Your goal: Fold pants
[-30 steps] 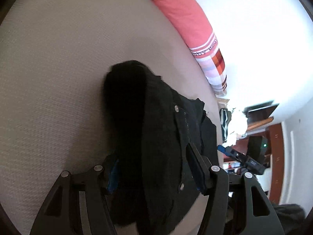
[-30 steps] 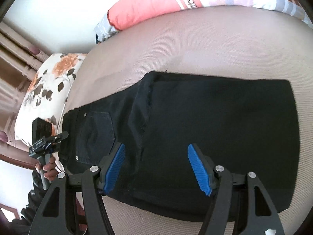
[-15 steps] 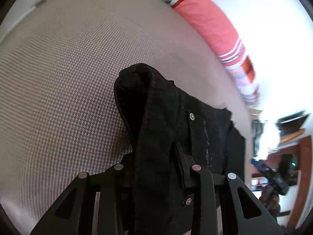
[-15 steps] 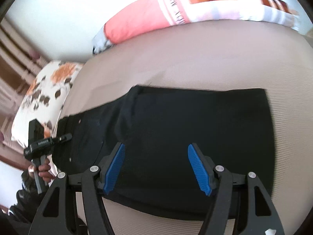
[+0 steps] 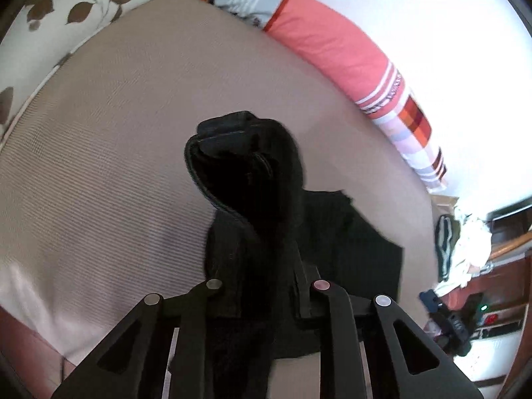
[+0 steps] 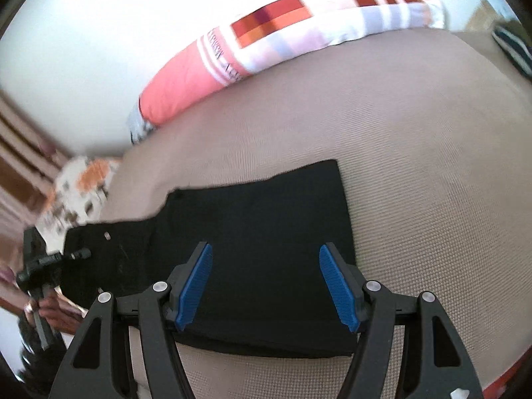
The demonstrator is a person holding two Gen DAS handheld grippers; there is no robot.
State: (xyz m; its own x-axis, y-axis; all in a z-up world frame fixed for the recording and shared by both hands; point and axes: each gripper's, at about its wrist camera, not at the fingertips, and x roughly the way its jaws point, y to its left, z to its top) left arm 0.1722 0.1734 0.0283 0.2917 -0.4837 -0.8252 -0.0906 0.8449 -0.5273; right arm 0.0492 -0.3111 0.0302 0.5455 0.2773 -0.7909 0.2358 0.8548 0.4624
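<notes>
Left tool point(image 5: 266, 286) pinching black pants point(image 6: 266, 232), right tool point(image 6: 266, 282) spread, striped pillow point(image 6: 266, 43) beyond

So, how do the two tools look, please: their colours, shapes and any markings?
Both are black, with two angular fingers that have triangular cut-outs and round silver rivets. The right tool has ribbed blue pads inside its fingers. On the left tool dark cloth hides the pads. Neither shows cables or lettering.
</notes>
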